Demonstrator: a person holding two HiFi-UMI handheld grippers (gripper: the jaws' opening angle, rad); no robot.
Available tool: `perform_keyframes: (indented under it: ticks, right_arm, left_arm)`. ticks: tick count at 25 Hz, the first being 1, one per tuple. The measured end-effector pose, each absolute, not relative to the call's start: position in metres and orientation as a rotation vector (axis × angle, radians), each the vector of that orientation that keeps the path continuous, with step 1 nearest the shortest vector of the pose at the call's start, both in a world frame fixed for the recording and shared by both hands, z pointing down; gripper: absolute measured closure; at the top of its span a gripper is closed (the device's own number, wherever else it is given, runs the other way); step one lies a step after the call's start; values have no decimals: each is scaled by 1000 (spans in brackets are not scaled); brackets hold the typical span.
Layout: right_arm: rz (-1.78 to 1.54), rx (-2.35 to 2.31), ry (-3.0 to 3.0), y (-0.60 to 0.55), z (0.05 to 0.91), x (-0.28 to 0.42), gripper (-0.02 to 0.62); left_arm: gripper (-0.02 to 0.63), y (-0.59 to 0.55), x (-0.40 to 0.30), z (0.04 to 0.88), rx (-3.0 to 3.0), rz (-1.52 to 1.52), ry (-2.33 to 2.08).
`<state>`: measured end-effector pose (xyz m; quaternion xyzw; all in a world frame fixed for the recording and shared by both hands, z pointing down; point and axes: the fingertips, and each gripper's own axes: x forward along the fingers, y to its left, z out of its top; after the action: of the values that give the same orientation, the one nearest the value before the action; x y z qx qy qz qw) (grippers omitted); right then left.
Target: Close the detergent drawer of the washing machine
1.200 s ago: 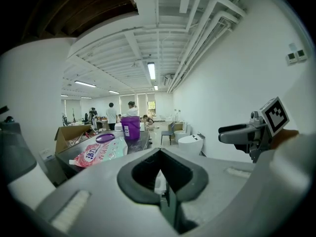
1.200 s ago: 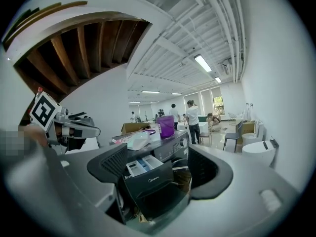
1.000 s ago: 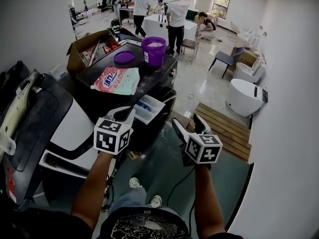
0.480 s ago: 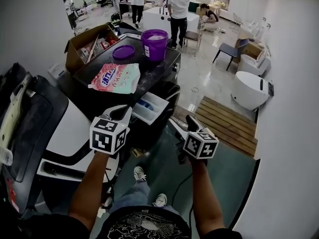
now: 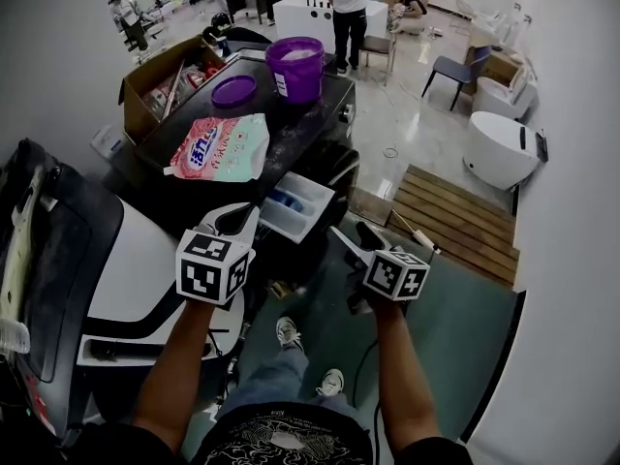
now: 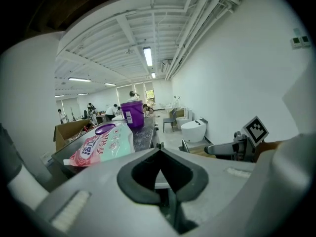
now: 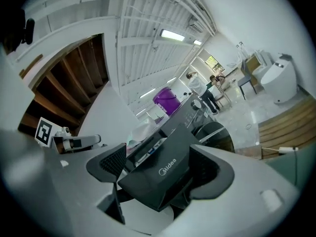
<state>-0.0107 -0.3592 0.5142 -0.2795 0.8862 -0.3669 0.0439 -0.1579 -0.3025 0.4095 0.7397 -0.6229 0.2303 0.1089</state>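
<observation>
Jaws spread, right gripper (image 5: 351,234) faces the open detergent drawer (image 5: 296,209) mid-frame, likely to push; left gripper (image 5: 246,217) pressed together, empty.

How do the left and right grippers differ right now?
The left gripper's jaws are together on nothing; the right gripper's jaws are apart. The left gripper looks along the washer top past the detergent bag; the right gripper faces the open drawer's dark front, framed between its jaws. Both are near the drawer; neither grips anything.
</observation>
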Motion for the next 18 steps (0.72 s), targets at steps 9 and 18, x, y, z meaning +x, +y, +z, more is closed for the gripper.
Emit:
perform_keyframes:
  ticks: [9, 18]
  right_arm:
    - [-1266, -690, 2592, -362, 552, -26, 202]
    - [-1389, -532, 2508, -356, 578, -47, 199]
  left_arm:
    - [606, -309, -169, 432, 2127, 716, -1821]
    - [606, -318, -167, 441, 2140, 770, -1800]
